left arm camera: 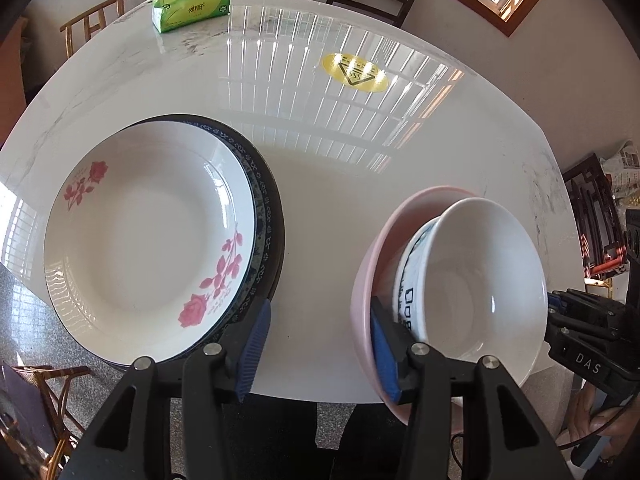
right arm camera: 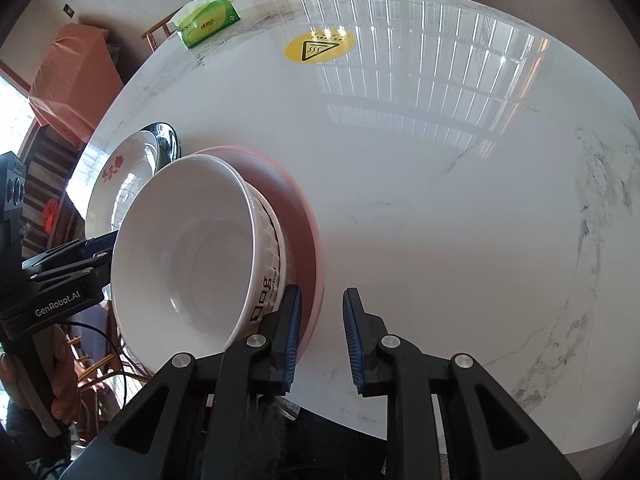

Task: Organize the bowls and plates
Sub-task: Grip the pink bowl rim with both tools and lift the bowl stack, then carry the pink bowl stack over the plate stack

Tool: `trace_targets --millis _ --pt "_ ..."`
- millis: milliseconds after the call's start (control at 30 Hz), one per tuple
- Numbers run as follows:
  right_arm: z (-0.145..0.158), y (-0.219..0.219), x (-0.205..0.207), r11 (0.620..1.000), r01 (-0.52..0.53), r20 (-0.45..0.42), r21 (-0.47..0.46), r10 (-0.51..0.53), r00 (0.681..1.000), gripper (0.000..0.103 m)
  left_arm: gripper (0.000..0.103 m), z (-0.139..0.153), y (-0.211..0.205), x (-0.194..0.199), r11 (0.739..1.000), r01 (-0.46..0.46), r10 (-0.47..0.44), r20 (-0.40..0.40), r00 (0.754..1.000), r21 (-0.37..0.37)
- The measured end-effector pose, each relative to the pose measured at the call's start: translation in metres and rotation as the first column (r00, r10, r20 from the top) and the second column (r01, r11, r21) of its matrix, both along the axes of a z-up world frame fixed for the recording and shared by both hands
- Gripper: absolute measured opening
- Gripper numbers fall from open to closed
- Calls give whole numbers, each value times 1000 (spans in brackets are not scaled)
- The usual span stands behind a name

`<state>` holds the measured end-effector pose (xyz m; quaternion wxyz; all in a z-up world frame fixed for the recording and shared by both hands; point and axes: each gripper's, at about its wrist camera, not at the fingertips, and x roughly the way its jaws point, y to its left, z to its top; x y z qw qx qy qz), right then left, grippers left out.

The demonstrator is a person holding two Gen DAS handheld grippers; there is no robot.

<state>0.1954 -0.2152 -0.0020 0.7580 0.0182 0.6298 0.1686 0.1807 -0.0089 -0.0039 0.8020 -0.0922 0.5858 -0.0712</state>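
White marble table [left arm camera: 328,184] bearing two stacks of crockery. Left of the left gripper [left arm camera: 316,344]: rose-patterned plate [left arm camera: 148,240] nested on a dark blue-rimmed plate [left arm camera: 262,216], near edge just beside the left finger. Right of the same jaws: pink bowl [left arm camera: 368,264] containing a white bowl with black lettering [left arm camera: 408,280], itself containing a plain white bowl [left arm camera: 480,280]; top bowls tilted within the pink one. Left jaws wide, gripping nothing, right finger [left arm camera: 384,352] against or just inside the pink rim; contact not certain. Right gripper [right arm camera: 322,336] with jaws parted at a moderate gap over bare table, left pad [right arm camera: 292,336] touching or just beside the pink bowl's outer wall, nothing between the pads. Plain white bowl glossy, deep, undecorated inside; lettered bowl ribbed on its outer wall. Beyond both jaws, far across the table: green tissue pack [left arm camera: 192,6] and yellow warning sticker [left arm camera: 355,72]
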Motion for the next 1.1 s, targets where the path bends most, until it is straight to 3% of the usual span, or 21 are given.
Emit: trace_targets --millis 100,167,200,233,300,367,500,633,1100 --pt "0 1 1 1000 -24 -3 -8 24 1000 22 47 0 0 2 1000 10 -10 -6 1000 -5" --pt "1 2 0 999 -32 9 -13 32 999 22 40 -3 4 4 997 -7 5 -22 1000 -71" --pt "1 3 -1 999 -38 15 -7 38 999 19 26 -4 6 5 991 -4 -1 -42 999 -136" --pt "1 4 -2 999 -43 19 11 43 999 13 22 -4 6 5 988 -1 -7 -56 998 -152" --pt "2 5 -1 999 -42 23 16 42 999 14 9 1 -3 2 992 41 -44 -23 999 -119" --pt "1 0 0 999 -20 15 49 19 1000 14 8 5 -10 -2 996 44 -44 -2 999 -72" --pt "-1 -6 -1 995 13 8 104 -14 1000 14 8 5 -6 -1 993 -3 2 -4 1000 -114" --pt "-4 -5 -3 991 32 1 126 -33 999 14 7 11 -8 -5 997 -7 9 18 1000 -82" --pt "8 -7 -2 981 55 8 185 -58 998 14 7 33 6 -5 994 -37 42 48 998 -98"
